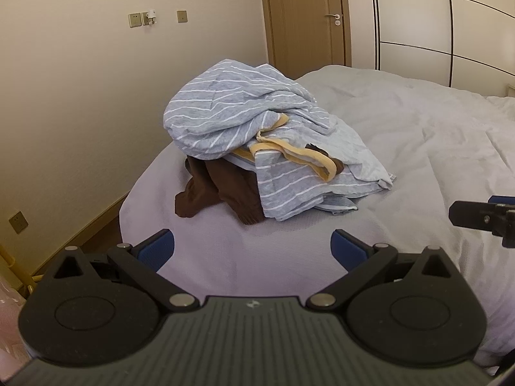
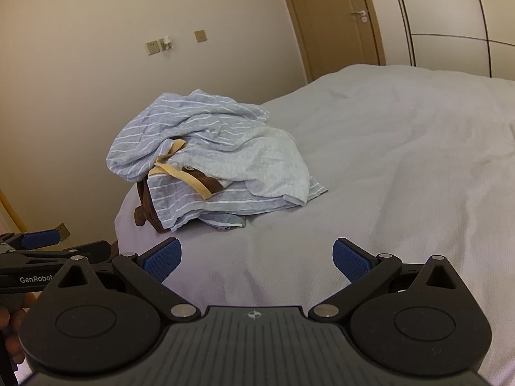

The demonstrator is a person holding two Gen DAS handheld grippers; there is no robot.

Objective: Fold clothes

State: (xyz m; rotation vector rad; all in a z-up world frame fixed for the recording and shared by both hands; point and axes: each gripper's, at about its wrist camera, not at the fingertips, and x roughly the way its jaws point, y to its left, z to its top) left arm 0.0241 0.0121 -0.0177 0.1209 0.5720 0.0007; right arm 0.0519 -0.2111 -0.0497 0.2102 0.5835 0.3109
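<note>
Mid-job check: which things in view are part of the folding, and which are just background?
Job:
- striped grey garment on top of the pile
- brown garment under it
- yellow-trimmed piece
- left gripper, open
- right gripper, open
- bed, the work surface

Background:
- door
- wall sockets
- wardrobe

The clothes (image 1: 257,148) sit in a messy heap near the bed's corner. Blue stripy cloth lies on top (brown cloth peeks out underneath).
</note>
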